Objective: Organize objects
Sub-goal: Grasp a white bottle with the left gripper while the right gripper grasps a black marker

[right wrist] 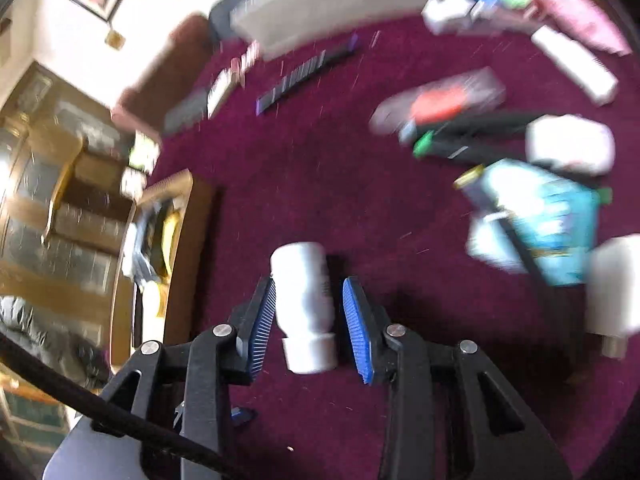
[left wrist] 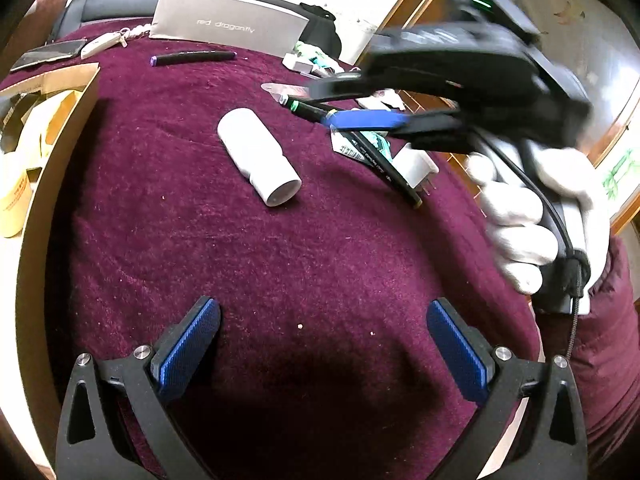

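A white bottle [left wrist: 259, 156] lies on its side on the maroon cloth [left wrist: 240, 260]. In the right wrist view the bottle [right wrist: 306, 304] lies between the blue pads of my right gripper [right wrist: 310, 320], which is open around it with gaps on both sides. In the left wrist view my right gripper [left wrist: 340, 104] hovers to the right of and above the bottle, blurred by motion. My left gripper [left wrist: 322, 340] is open and empty above bare cloth near the front. A cardboard box [left wrist: 60, 128] with packets stands at the left edge.
A black marker with a purple cap [left wrist: 192, 57], a grey "red dragonfly" box [left wrist: 228, 24] and keys [left wrist: 104, 42] lie at the back. Black pens [left wrist: 360, 140], a white plug [left wrist: 416, 168] and packets [right wrist: 540, 220] crowd the right.
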The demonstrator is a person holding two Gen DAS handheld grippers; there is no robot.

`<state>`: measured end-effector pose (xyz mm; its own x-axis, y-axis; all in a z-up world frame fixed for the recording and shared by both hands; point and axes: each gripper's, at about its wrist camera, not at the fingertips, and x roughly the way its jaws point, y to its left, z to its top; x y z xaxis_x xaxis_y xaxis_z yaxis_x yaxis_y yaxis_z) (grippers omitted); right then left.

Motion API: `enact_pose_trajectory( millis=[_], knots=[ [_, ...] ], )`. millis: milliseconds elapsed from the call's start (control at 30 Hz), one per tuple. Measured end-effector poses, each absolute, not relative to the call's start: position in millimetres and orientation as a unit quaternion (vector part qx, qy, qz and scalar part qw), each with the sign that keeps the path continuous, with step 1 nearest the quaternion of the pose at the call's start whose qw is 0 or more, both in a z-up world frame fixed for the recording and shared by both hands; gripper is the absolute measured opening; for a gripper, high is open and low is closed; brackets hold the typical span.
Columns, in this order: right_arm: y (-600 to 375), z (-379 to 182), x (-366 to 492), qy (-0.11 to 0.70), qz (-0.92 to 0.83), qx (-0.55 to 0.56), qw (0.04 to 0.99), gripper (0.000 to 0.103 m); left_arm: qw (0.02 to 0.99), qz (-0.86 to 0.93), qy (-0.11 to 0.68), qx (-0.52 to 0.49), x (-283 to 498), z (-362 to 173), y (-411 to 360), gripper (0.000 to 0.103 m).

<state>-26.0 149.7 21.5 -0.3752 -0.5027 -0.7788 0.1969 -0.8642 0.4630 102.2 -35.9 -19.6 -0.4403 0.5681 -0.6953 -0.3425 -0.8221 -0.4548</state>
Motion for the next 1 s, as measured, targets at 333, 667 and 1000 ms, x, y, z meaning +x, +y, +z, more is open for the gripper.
enact_pose_trajectory(
  millis=[333,667,1000],
  knots=[
    [240,8,10,-0.220,-0.886,0.398,0.096,0.049,0.194,0.852,-0.111,-0.474,54,5,-29,0.096],
    [237,0,15,-0.212,-0.891,0.382,0.122,0.052,0.103,0.870,0.039,-0.480,-15,-24,23,0.035],
    [219,-23,5,-0.146,-0.889,0.423,0.096,0.031,0.168,0.855,0.045,-0.489,41,-21,-1,0.028]
  ],
)
